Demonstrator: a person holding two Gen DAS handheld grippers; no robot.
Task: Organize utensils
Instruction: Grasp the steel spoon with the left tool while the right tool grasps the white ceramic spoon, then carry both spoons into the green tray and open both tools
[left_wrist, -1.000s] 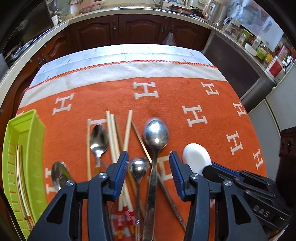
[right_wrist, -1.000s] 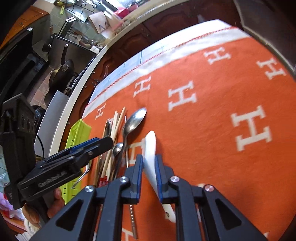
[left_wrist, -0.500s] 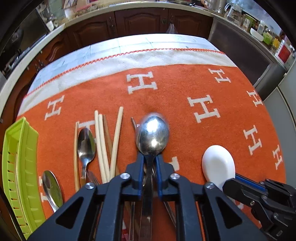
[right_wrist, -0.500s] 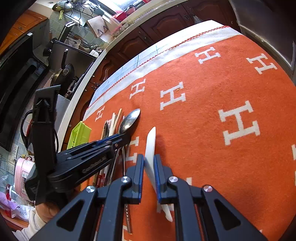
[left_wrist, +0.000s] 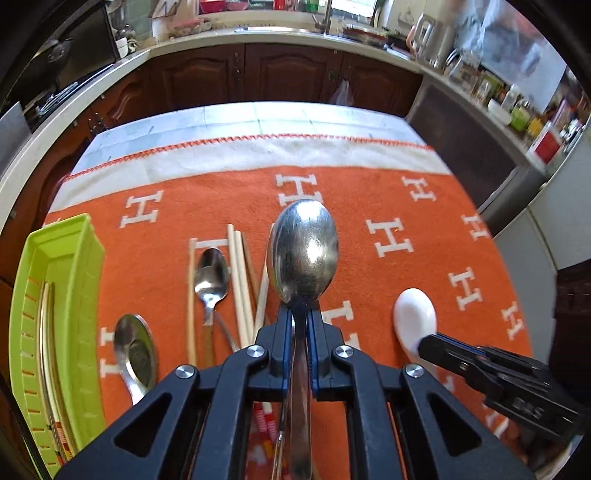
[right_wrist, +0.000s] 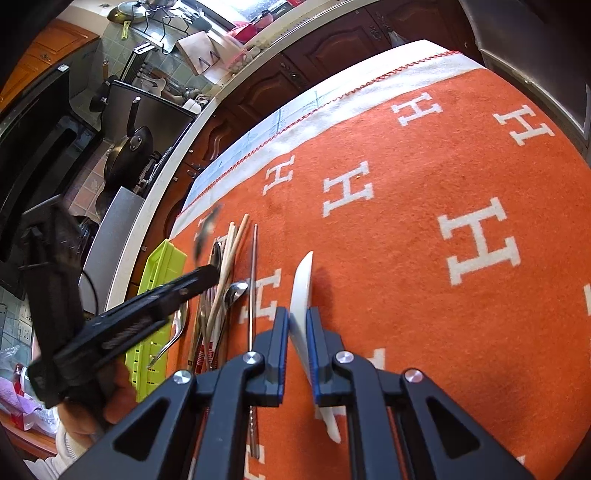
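Note:
My left gripper (left_wrist: 298, 314) is shut on the neck of a large metal spoon (left_wrist: 303, 251), still tightening; the bowl sticks out ahead, raised off the orange cloth. In the right wrist view the same spoon (right_wrist: 207, 229) is a blur beyond the left gripper (right_wrist: 207, 275). My right gripper (right_wrist: 300, 317) has its jaws closing on a white spoon (right_wrist: 303, 280), which stands on edge with both pads against it. From the left wrist, the white spoon (left_wrist: 413, 317) shows its bowl ahead of the right gripper (left_wrist: 428, 341).
A green tray (left_wrist: 74, 258) with chopsticks inside lies at the cloth's left edge. Wooden chopsticks (left_wrist: 236, 280), a small spoon (left_wrist: 211, 273), another metal spoon (left_wrist: 133, 347) and a metal chopstick (right_wrist: 253, 280) lie between tray and grippers. Kitchen counters ring the table.
The left gripper went from open over the large spoon to shut on its neck, then lifted it off the cloth. The right gripper kept its place on the white spoon.

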